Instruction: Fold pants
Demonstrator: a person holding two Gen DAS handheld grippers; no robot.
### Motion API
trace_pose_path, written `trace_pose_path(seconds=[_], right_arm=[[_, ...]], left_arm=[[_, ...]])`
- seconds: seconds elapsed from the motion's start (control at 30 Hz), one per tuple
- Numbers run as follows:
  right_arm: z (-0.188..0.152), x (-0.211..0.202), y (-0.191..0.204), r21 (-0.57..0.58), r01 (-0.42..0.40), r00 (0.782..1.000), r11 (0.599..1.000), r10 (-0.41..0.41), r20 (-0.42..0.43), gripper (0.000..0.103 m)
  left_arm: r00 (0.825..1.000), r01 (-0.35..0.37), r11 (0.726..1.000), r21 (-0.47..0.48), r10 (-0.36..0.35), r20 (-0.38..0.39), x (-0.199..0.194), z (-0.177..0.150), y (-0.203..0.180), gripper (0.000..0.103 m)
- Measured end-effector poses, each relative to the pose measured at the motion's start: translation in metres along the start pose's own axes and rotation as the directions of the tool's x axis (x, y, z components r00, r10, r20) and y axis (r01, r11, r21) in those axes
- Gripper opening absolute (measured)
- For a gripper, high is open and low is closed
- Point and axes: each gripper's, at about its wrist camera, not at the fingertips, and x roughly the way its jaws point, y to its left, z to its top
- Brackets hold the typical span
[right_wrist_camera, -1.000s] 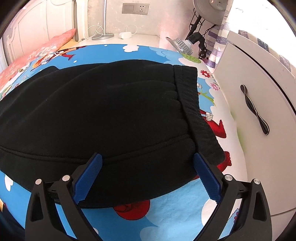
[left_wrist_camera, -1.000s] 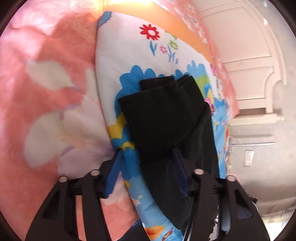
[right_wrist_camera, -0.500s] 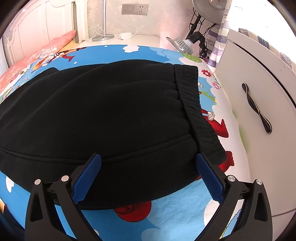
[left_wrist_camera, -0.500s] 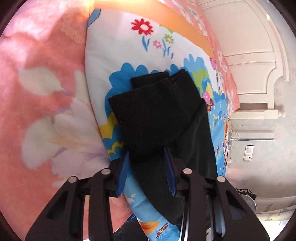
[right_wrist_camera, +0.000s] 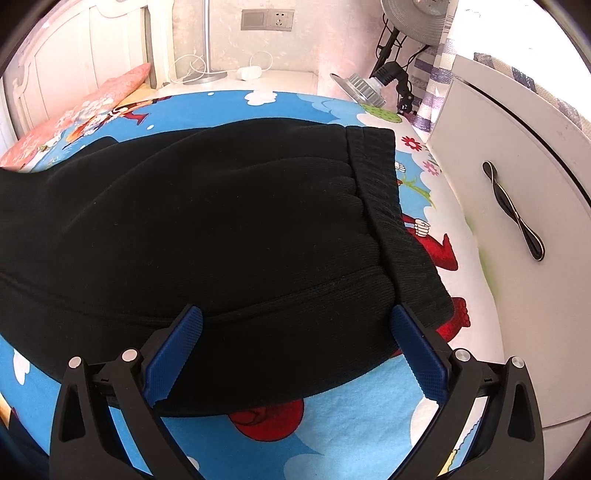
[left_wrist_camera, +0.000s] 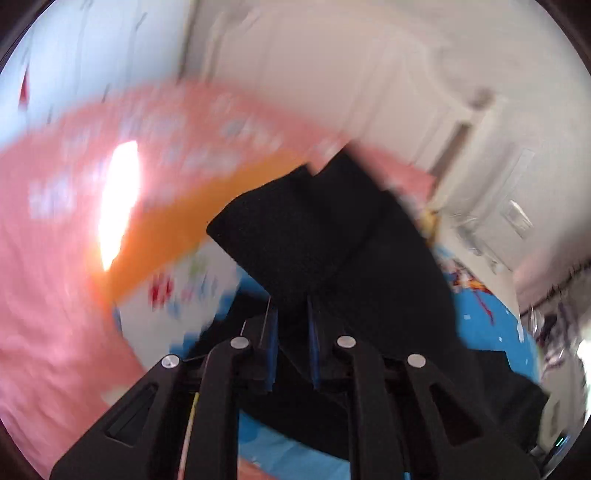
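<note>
Black fleece everywhere: the black fleece pants (right_wrist_camera: 207, 236) lie spread across the bright blue cartoon-print bedsheet (right_wrist_camera: 332, 417), and the right wrist view has them sharp, ribbed waistband (right_wrist_camera: 391, 206) toward the sheet's right edge, long axis running off to the left. Right gripper (right_wrist_camera: 295, 354) hangs over the near hem, blue-padded jaws spread wide, fabric between them but the pads pressing nothing. Swing to the left wrist view and it's all motion blur, but here's what the other camera can't give us: the left gripper (left_wrist_camera: 290, 325), jaws closing and down to a narrow gap, pinching a leg end (left_wrist_camera: 295, 236) of those pants, which stands up in front of the lens. That raised cloth blocks much of the sheet beyond; a pink floral quilt (left_wrist_camera: 55, 295) and an orange band (left_wrist_camera: 192, 221) smear past on the left. Back on the right view: a white cabinet door (right_wrist_camera: 517, 221) with a dark handle flanks the right edge, and a clamp lamp (right_wrist_camera: 369, 88) and wall socket (right_wrist_camera: 267, 19) sit beyond the far edge.
</note>
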Motion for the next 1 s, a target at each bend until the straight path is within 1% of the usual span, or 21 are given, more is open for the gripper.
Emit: trace_pose_path(seconds=[0.03,0.07,0.1,0.17,0.23,0.3,0.37,0.43,0.5,0.53,0.6,0.63,0.7,0.73,0.77,0.8,0.83,0.9,0.93,0.97,1.0], right_arm=[[0.0,0.0,0.0,-0.007,-0.003,1.0,1.0,0.003,-0.004,0.098],[0.001,0.0,0.0,-0.01,-0.005,1.0,1.0,0.005,-0.008,0.098],[0.001,0.0,-0.001,-0.011,-0.009,1.0,1.0,0.009,-0.011,0.098],[0.002,0.0,-0.001,-0.014,-0.011,1.0,1.0,0.011,-0.014,0.099],[0.002,0.0,-0.001,-0.013,-0.01,1.0,1.0,0.01,-0.016,0.099],[0.002,0.0,-0.001,-0.012,-0.009,1.0,1.0,0.009,-0.015,0.099],[0.002,0.0,-0.001,-0.012,-0.01,1.0,1.0,0.01,-0.016,0.099],[0.002,0.0,-0.001,-0.011,-0.009,1.0,1.0,0.009,-0.016,0.099],[0.002,0.0,-0.001,-0.011,-0.01,1.0,1.0,0.009,-0.015,0.099],[0.002,0.0,-0.001,-0.014,-0.009,1.0,1.0,0.009,-0.017,0.098],[0.002,0.0,-0.002,-0.02,-0.014,1.0,1.0,0.014,-0.022,0.099],[0.002,0.0,-0.002,-0.023,-0.018,1.0,1.0,0.018,-0.025,0.099],[0.002,0.0,-0.002,-0.028,-0.018,0.999,0.999,0.017,-0.03,0.098],[0.003,0.0,-0.002,-0.029,-0.015,0.999,0.999,0.014,-0.035,0.098],[0.003,-0.001,-0.001,-0.03,-0.011,0.999,0.999,0.01,-0.04,0.098],[0.004,-0.001,0.0,-0.03,-0.006,0.999,1.0,0.005,-0.042,0.097],[0.005,-0.003,0.001,-0.031,0.004,0.999,1.0,-0.005,-0.042,0.097],[0.01,-0.008,0.007,-0.044,0.029,0.999,0.999,-0.03,-0.03,0.096],[0.014,-0.016,0.013,-0.058,0.037,0.999,0.998,-0.037,-0.005,0.096],[0.017,-0.025,0.018,-0.069,0.035,0.999,0.997,-0.033,0.025,0.096],[0.024,-0.038,0.028,-0.081,0.023,0.997,0.996,-0.017,0.07,0.096]], left_arm=[[0.998,-0.016,0.999,-0.047,0.013,-0.063,0.025,-0.009,0.022,0.013],[0.994,-0.024,0.996,-0.082,0.015,-0.108,0.042,-0.02,0.037,0.013],[0.99,-0.006,0.992,-0.127,-0.012,-0.141,0.055,-0.034,0.052,0.013],[0.986,-0.012,0.984,-0.176,-0.018,-0.164,0.07,-0.051,0.067,0.013],[0.989,0.01,0.98,-0.201,-0.039,-0.144,0.072,-0.058,0.074,0.013],[0.989,0.015,0.979,-0.205,-0.045,-0.142,0.069,-0.056,0.075,0.013],[0.991,0.026,0.977,-0.212,-0.053,-0.122,0.058,-0.05,0.071,0.013],[0.996,0.068,0.977,-0.203,-0.079,-0.048,0.028,-0.041,0.058,0.013],[0.997,0.074,0.974,-0.212,-0.076,-0.004,0.011,-0.037,0.055,0.013],[0.998,0.059,0.974,-0.22,-0.065,-0.018,0.016,-0.04,0.058,0.013],[0.993,0.022,0.965,-0.262,-0.052,-0.109,0.045,-0.051,0.073,0.013],[0.99,0.023,0.965,-0.263,-0.059,-0.129,0.056,-0.057,0.078,0.015],[0.993,0.04,0.971,-0.234,-0.064,-0.097,0.062,-0.062,0.079,0.022],[0.996,0.03,0.977,-0.212,-0.048,-0.08,0.059,-0.062,0.077,0.026],[0.997,0.013,0.982,-0.19,-0.027,-0.071,0.057,-0.062,0.074,0.036],[0.998,-0.047,0.988,-0.146,0.039,-0.053,0.053,-0.062,0.068,0.042],[0.995,-0.094,0.989,-0.115,0.091,-0.031,0.049,-0.063,0.065,0.049],[0.985,-0.168,0.985,-0.041,0.169,0.026,0.046,-0.066,0.057,0.05],[0.976,-0.215,0.977,-0.008,0.215,0.036,0.047,-0.068,0.054,0.056],[0.958,-0.285,0.958,0.021,0.284,0.043,0.049,-0.071,0.053,0.059],[0.899,-0.437,0.898,0.055,0.432,0.076,0.048,-0.074,0.051,0.059]])
